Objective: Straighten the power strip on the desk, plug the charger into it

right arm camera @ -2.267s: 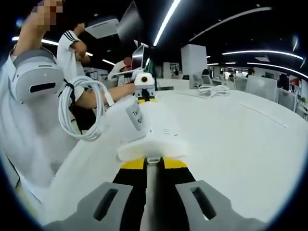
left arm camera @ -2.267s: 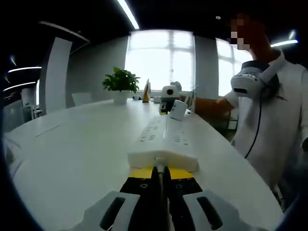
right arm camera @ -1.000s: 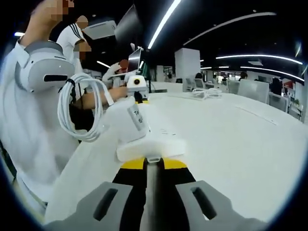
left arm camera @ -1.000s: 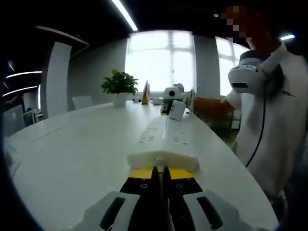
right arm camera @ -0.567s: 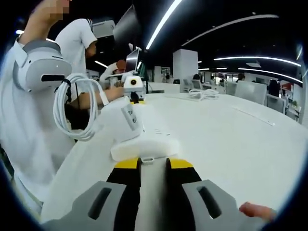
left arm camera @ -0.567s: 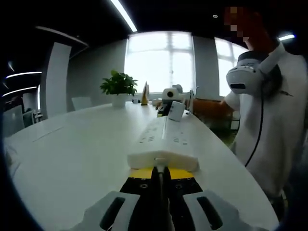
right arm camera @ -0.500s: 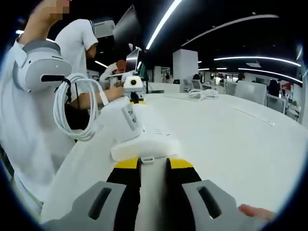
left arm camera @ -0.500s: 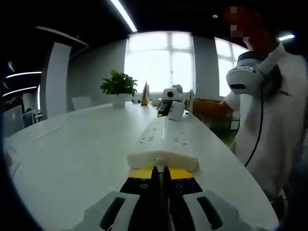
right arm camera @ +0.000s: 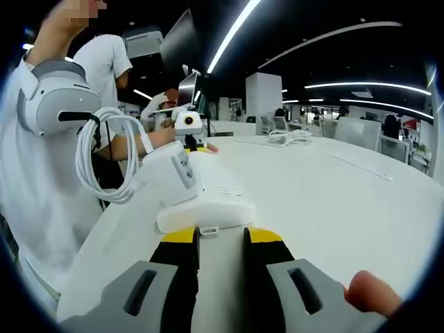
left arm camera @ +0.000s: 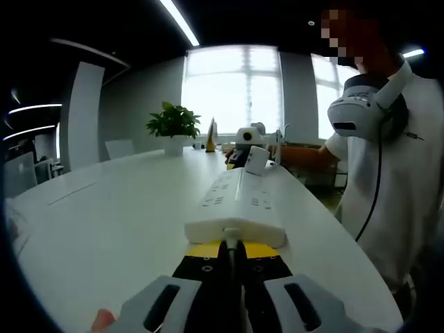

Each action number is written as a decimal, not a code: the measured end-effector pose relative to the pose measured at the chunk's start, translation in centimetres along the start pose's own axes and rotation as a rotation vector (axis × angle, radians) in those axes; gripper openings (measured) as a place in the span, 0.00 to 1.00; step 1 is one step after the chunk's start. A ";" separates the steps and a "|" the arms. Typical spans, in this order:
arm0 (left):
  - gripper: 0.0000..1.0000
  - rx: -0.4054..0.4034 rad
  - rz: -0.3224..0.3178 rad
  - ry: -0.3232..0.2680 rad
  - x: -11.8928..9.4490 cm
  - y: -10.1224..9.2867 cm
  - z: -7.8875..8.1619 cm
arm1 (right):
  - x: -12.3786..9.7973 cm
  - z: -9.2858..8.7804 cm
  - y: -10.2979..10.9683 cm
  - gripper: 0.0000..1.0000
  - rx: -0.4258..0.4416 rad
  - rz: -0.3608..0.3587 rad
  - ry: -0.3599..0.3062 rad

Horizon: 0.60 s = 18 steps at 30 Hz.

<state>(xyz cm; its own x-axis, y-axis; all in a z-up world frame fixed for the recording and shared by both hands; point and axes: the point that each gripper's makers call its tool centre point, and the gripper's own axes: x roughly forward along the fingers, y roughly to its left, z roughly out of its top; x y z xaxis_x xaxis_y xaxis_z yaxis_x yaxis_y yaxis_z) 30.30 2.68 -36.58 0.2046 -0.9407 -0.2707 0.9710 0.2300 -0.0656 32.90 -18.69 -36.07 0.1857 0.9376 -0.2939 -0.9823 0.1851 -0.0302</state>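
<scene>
A long white power strip (left arm camera: 239, 201) lies flat on the white desk (left arm camera: 111, 215), running straight away from my left gripper (left arm camera: 233, 248), which is shut on its near end. A white charger (left arm camera: 255, 159) stands plugged in near the far end, beside my right gripper (left arm camera: 244, 142). In the right gripper view the power strip (right arm camera: 215, 191) has the charger (right arm camera: 172, 173) sitting on it, tilted to the left. Its coiled white cable (right arm camera: 104, 156) hangs off the desk edge. My right gripper (right arm camera: 222, 236) is open, jaws apart at the strip's end. The left gripper (right arm camera: 187, 125) shows at the far end.
A person in a white shirt (left arm camera: 395, 173) stands at the desk's right edge. A potted plant (left arm camera: 173, 121) sits at the back. Another white cable bundle (right arm camera: 288, 137) lies far across the desk. A fingertip (right arm camera: 371, 291) shows at the lower right.
The right gripper's jaws have spread apart from the strip's end, and a fingertip has come into its view. The left gripper still holds the other end, and the strip has not moved.
</scene>
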 end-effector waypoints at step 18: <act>0.12 0.000 0.014 -0.002 0.3 0.0 0.1 | -0.1 0.1 0.4 0.21 -0.006 0.022 -0.016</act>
<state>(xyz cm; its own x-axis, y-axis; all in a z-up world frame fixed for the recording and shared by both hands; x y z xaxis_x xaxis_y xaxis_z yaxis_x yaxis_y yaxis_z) 30.41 2.41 -36.57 0.2184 -0.9378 -0.2699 0.9680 0.2432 -0.0619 32.51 -18.64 -35.95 0.1641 0.9461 -0.2793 -0.9863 0.1624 -0.0293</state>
